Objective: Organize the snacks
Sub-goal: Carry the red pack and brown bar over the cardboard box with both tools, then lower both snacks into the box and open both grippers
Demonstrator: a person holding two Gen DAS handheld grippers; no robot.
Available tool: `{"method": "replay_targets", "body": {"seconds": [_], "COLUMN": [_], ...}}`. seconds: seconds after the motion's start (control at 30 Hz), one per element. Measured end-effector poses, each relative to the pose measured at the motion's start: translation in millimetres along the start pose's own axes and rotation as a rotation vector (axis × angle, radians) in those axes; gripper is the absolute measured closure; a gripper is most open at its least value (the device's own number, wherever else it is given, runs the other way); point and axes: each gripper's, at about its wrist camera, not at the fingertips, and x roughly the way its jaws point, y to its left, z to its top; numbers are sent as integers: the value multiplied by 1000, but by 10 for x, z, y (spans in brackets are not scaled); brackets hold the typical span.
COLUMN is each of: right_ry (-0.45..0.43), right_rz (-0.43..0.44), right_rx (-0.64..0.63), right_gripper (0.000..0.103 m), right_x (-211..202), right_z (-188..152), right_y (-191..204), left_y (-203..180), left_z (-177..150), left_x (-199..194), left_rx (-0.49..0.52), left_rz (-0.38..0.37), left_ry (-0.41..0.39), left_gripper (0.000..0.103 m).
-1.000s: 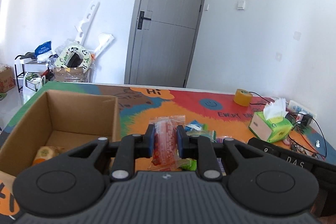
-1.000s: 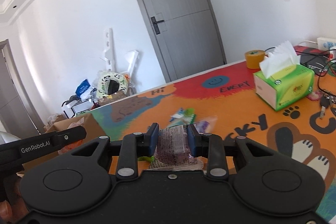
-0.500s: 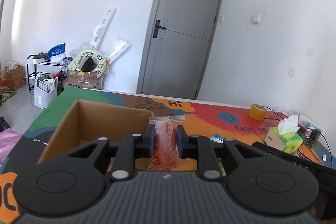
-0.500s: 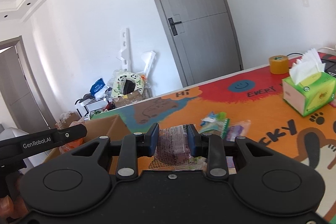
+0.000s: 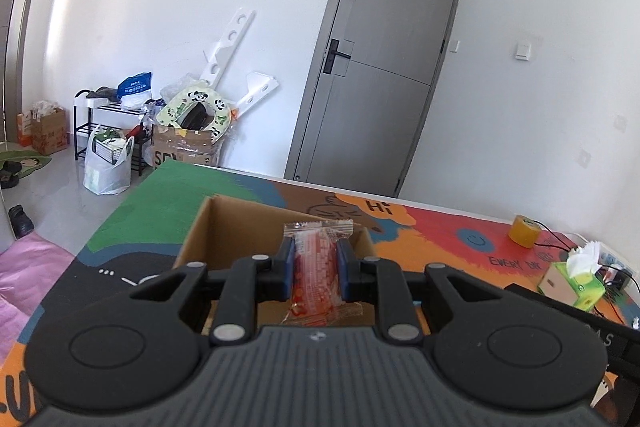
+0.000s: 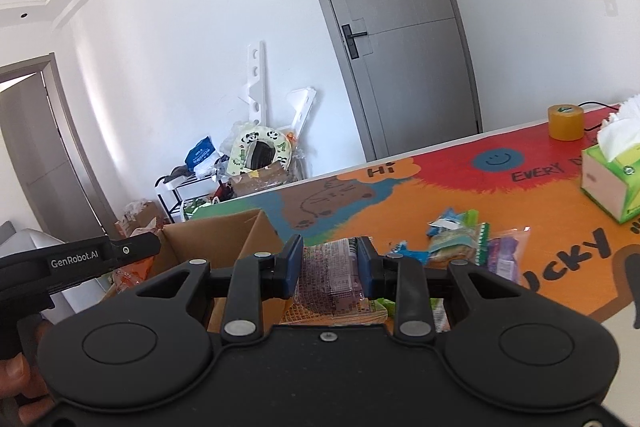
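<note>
My left gripper (image 5: 316, 269) is shut on a red snack packet (image 5: 318, 267) in clear wrap, held upright over the open cardboard box (image 5: 224, 227). My right gripper (image 6: 329, 267) is shut on a purple-brown snack packet (image 6: 330, 277), just right of the same cardboard box (image 6: 216, 239). The left gripper's body (image 6: 80, 259) shows at the left of the right wrist view, above the box. Several loose snack packets (image 6: 472, 247) lie on the colourful table mat (image 6: 400, 211), to the right of my right gripper.
A green tissue box (image 6: 612, 183) and a roll of yellow tape (image 6: 565, 122) stand at the table's far right, with cables (image 5: 616, 275) beyond. Off the table's far-left edge are a shelf, bags and boxes (image 5: 120, 131) on the floor. A grey door (image 5: 380, 75) is behind.
Both grippers have moved left with their packets. The left one went from the snack pile to above the box; the right one now sits beside the box's right wall.
</note>
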Motion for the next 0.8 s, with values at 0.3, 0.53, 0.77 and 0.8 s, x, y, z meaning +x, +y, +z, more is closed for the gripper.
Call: {"method": "replay_targets", "body": {"seconds": [0.3,0.53,0.77,0.8], "right_ry": [11,21,26,29], "right_rz": [35,64,95,102], "right_rx": [-26,-58,-91,-92], "right_gripper": [73,73,73,73], "right_x": [193,337,470,495], "right_z": [35,46,44,44], "right_y": [245,509,769,797], "left_y": [218,471,658,673], "left_z": [15,40,108,113], "left_x": [154,220,102,80], "left_rx": [-35,-80,-105,-103], "left_rz": [22,67,75,80], "left_ry": [27,35,33,31], "left_gripper": [83,78,78,78]}}
